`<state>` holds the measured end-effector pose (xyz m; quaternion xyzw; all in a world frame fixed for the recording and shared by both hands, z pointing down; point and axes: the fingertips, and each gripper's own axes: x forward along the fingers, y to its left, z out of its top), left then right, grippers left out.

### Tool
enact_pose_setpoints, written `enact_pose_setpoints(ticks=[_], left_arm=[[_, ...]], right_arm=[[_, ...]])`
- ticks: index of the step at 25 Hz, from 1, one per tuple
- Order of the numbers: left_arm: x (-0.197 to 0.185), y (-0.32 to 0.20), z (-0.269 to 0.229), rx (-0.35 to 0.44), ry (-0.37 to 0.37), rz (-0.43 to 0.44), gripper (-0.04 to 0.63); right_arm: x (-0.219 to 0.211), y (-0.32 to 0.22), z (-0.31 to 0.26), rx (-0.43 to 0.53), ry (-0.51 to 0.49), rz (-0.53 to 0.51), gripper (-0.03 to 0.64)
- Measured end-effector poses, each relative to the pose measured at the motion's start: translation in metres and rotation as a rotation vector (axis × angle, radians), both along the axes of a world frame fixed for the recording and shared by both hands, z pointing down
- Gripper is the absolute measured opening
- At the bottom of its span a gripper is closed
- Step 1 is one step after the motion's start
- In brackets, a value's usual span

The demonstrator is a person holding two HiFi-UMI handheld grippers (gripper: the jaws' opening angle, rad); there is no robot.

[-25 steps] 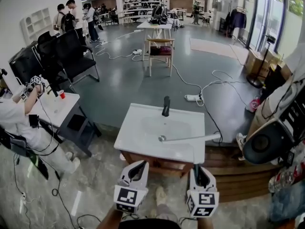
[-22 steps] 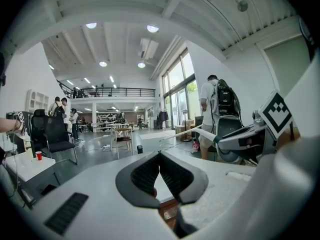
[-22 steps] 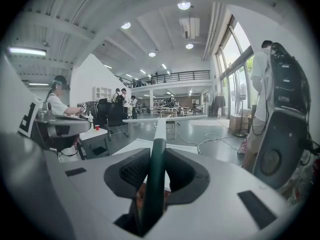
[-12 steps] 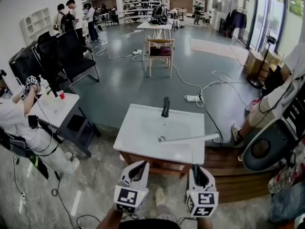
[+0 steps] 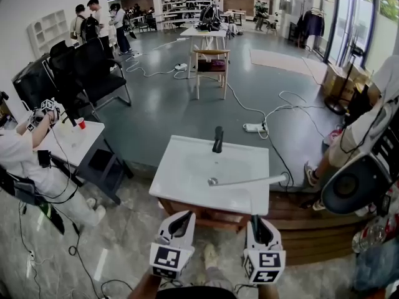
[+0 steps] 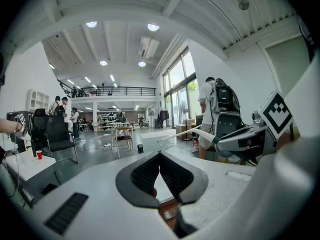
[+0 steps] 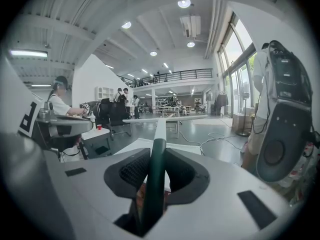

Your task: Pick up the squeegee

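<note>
A wide hall with a grey floor [image 5: 162, 111] holds a white washbasin [image 5: 187, 167] with a black faucet [image 5: 217, 139] at its far edge, set on a wooden stand [image 5: 206, 213] just ahead of both grippers. The right gripper [image 5: 257, 220] is clamped on the dark green handle of the squeegee [image 5: 249, 180], whose white shaft runs forward from the jaws to a long crossbar that hangs level over the near half of the basin. The left gripper [image 5: 185, 215] sits beside it before the stand's front edge, its jaws pressed together with nothing between them.
</note>
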<state>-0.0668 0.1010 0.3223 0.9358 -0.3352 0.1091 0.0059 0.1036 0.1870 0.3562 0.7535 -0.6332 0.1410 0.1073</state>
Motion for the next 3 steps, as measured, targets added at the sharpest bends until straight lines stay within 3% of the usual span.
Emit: enact_pose_setpoints(ticks=[3], left_arm=[[0.0025, -0.0008, 0.0050, -0.017, 0.005, -0.001, 0.005]], right_arm=[[0.0030, -0.0020, -0.0014, 0.000, -0.002, 0.001, 0.094]])
